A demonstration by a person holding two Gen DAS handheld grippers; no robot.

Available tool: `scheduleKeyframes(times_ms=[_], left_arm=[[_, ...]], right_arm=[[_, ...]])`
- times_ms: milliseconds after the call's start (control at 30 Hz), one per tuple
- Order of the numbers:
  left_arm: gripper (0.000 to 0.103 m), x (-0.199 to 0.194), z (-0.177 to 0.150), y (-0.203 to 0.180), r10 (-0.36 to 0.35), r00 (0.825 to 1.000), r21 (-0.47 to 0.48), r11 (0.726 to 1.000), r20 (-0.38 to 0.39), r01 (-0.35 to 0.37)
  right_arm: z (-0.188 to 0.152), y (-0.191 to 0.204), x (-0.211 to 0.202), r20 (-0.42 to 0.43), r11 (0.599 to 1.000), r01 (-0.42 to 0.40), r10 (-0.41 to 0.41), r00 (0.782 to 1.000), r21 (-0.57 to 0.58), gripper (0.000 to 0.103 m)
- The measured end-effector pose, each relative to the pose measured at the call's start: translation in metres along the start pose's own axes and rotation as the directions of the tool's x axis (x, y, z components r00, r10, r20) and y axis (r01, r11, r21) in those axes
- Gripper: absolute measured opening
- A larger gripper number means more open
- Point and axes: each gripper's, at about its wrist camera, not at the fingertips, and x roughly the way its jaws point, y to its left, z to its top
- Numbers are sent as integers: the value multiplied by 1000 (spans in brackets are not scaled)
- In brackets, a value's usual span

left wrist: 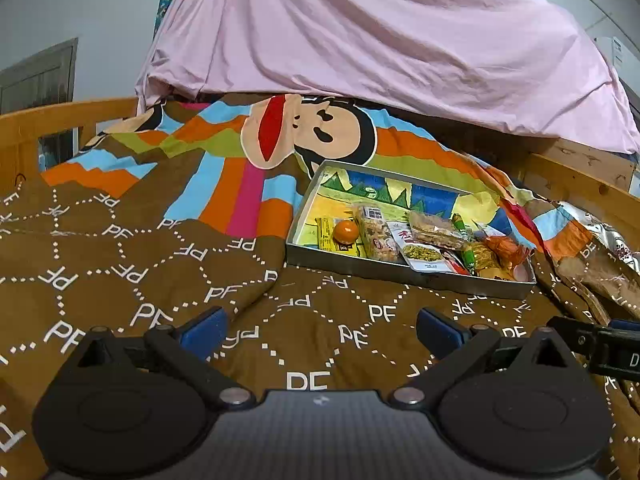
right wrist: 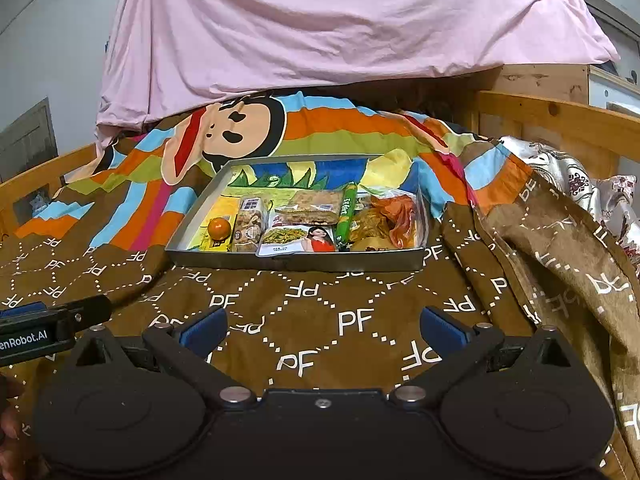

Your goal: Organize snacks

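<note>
Both grippers, left gripper (left wrist: 318, 330) and right gripper (right wrist: 324, 330), sit low in frame w/ jaws spread wide, nothing held, over the brown blanket (right wrist: 320, 312). Farther back, frame center, the metal tray (right wrist: 296, 261) lies long axis left-right. Inside: orange (right wrist: 219, 227) at left, green stick snack (right wrist: 346, 212) pointing away, upright in frame.

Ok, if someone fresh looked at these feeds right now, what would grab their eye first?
Probably the metal tray packed with snacks, sitting mid-bed on the brown PF-print blanket, with a small orange at its left end and a green sausage stick toward the right. Behind it, the cartoon monkey face lies under the draped pink sheet. Both claws hang open, empty.
</note>
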Motion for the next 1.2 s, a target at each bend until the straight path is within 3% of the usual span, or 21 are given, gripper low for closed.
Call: scheduleKeyframes(times_ms=[1200], left_arm=[[103,4,-2,1,5,1000,-12,1000,-24,-5]], right_arm=[[0,3,2,-21,1000,-13,13,1000,4,102]])
